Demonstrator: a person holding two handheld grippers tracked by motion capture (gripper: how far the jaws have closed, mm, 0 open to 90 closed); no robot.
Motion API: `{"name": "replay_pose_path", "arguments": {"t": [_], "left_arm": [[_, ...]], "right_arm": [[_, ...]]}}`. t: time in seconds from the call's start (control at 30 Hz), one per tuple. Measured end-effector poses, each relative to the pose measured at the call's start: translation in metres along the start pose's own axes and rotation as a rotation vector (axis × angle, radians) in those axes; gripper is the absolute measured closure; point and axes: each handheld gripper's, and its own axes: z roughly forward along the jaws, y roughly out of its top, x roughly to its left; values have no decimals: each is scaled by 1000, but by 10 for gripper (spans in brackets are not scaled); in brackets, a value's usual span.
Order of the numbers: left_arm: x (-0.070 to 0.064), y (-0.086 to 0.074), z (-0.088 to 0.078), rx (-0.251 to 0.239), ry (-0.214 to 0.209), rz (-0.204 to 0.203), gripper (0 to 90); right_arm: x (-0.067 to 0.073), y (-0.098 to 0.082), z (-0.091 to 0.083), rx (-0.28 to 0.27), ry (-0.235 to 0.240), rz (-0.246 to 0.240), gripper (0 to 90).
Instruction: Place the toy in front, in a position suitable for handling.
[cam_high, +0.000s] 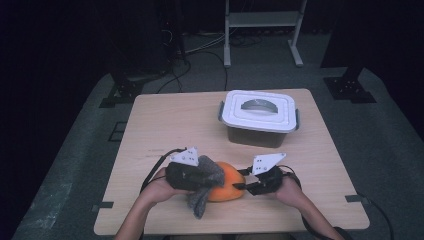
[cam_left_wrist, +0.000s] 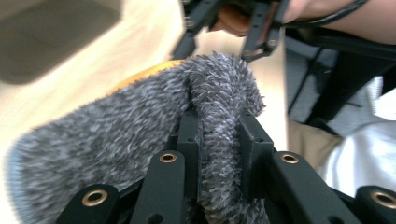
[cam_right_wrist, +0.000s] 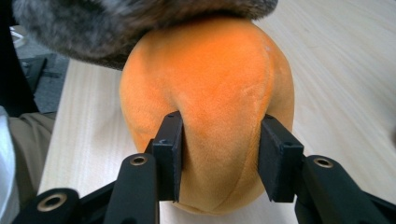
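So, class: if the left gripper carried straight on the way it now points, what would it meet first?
The left gripper, already shut on the grey fuzzy cloth, points at the orange plush toy under that cloth. It would press into the toy first, probably; the right gripper lies just beyond.

My left gripper and right gripper are black, each topped by a light grey plate. The plush toy is plain orange. The fuzzy cloth is mottled grey and white. The box is dark with a white lid. The table is pale wood grain.
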Motion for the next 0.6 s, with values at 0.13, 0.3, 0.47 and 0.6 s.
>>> {"name": "replay_pose_path", "arguments": {"t": [0.13, 0.3, 0.47, 0.6], "left_arm": [[9, -10, 3, 46, 11, -23, 738], [14, -30, -1, 39, 22, -72, 737], [20, -36, -7, 35, 27, -101, 736], [17, -27, -5, -7, 4, -96, 737]], "right_arm": [[-3, -3, -6, 8, -13, 2, 547], [-4, -5, -8, 11, -14, -11, 544], [-3, -4, -7, 7, -11, 0, 539], [-1, -2, -7, 5, -17, -9, 539]]}}
